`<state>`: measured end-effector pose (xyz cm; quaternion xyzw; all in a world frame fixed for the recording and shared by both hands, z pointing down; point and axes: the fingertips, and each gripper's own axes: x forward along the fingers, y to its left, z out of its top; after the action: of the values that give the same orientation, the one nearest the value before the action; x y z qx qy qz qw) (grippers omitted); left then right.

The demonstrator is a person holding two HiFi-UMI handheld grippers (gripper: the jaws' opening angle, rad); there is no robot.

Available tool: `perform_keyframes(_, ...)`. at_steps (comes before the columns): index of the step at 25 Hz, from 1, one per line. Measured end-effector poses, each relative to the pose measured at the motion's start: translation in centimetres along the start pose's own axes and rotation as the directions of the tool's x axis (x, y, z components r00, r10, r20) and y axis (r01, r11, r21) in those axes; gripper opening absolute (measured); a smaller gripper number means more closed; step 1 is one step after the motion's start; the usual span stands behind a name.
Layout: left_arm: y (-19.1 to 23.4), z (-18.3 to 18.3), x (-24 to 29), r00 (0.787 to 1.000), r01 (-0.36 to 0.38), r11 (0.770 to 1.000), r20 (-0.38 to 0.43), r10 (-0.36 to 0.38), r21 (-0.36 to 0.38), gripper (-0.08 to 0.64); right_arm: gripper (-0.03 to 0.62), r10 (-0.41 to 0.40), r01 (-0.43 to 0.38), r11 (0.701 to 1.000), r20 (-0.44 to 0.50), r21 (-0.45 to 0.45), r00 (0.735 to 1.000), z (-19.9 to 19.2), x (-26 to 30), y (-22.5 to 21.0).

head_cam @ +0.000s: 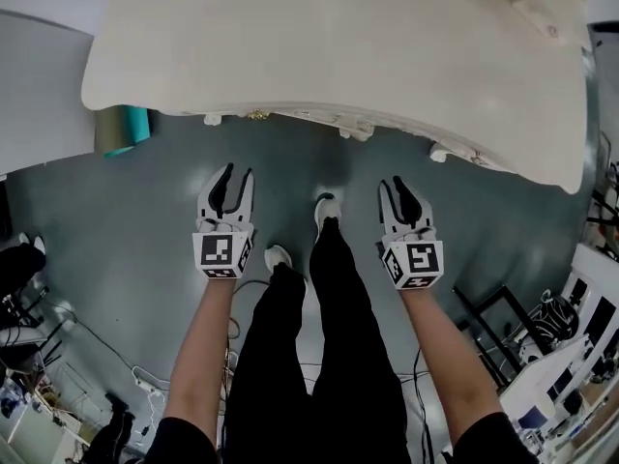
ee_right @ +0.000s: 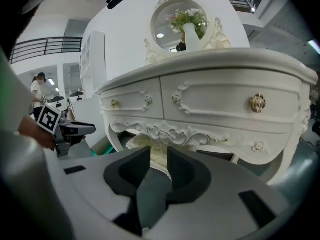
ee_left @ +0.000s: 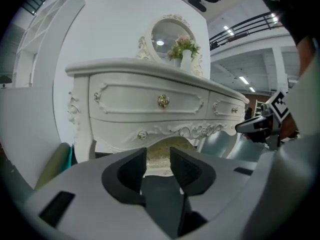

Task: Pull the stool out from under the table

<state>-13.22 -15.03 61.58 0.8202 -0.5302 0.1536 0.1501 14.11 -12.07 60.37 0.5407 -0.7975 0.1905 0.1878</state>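
Note:
A white carved dressing table (head_cam: 338,46) fills the top of the head view. The stool is hidden beneath its top there. In the left gripper view the stool's pale gold cushion (ee_left: 175,143) shows in the knee gap under the table's drawers (ee_left: 150,101). In the right gripper view the cushion (ee_right: 142,142) sits below the carved apron (ee_right: 170,133). My left gripper (head_cam: 239,177) and right gripper (head_cam: 392,187) hover side by side over the floor, short of the table's front edge. Both point at the table. Each stands open with nothing between its pads.
The person's legs and white shoes (head_cam: 327,208) stand between the grippers. A teal and olive roll (head_cam: 124,129) lies by the table's left end. Cables (head_cam: 145,380) cross the floor at lower left, and a black frame (head_cam: 488,319) stands at right. A round mirror and a flower vase (ee_right: 192,34) top the table.

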Motion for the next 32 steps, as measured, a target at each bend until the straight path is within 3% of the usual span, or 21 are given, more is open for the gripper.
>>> perform_keyframes(4,0.8,-4.0,3.4,0.998,0.049,0.998,-0.033,-0.047,0.037,0.179,0.133,-0.059,0.059,0.998,-0.032,-0.007,0.998,-4.2,2.4,-2.5)
perform_keyframes(9,2.0,-8.5,7.5,0.993,0.090,0.994,-0.085,-0.085,0.069,0.215,0.179,-0.048,0.048,0.999,-0.045,0.003,0.998,-8.3,6.7,-3.5)
perform_keyframes(14,3.8,-13.3,12.4,0.983,0.095,0.995,-0.156,-0.097,-0.020,0.262,0.200,-0.051,0.052,0.998,-0.074,0.021,0.996,-11.4,11.5,-4.4)
perform_keyframes(18,6.0,-15.6,15.2,0.984,0.059,0.998,-0.170,-0.062,-0.023,0.275,0.219,-0.037,0.039,0.999,-0.089,0.021,0.995,-13.1,15.0,-4.7)
perform_keyframes(21,7.5,-16.5,17.2,0.984,0.028,0.999,-0.177,-0.031,-0.021,0.288,0.225,-0.032,0.034,0.999,-0.116,0.008,0.993,-14.4,16.9,-5.1)
perform_keyframes(25,8.6,-16.7,19.0,0.986,0.028,0.998,-0.167,-0.019,0.049,0.306,0.227,-0.050,0.051,0.999,-0.088,0.018,0.995,-14.5,17.7,-5.7)
perform_keyframes(32,9.6,-14.4,20.5,0.986,0.027,0.993,-0.164,-0.007,0.118,0.326,0.227,-0.043,0.044,0.999,-0.057,0.024,0.997,-13.1,17.6,-6.6)
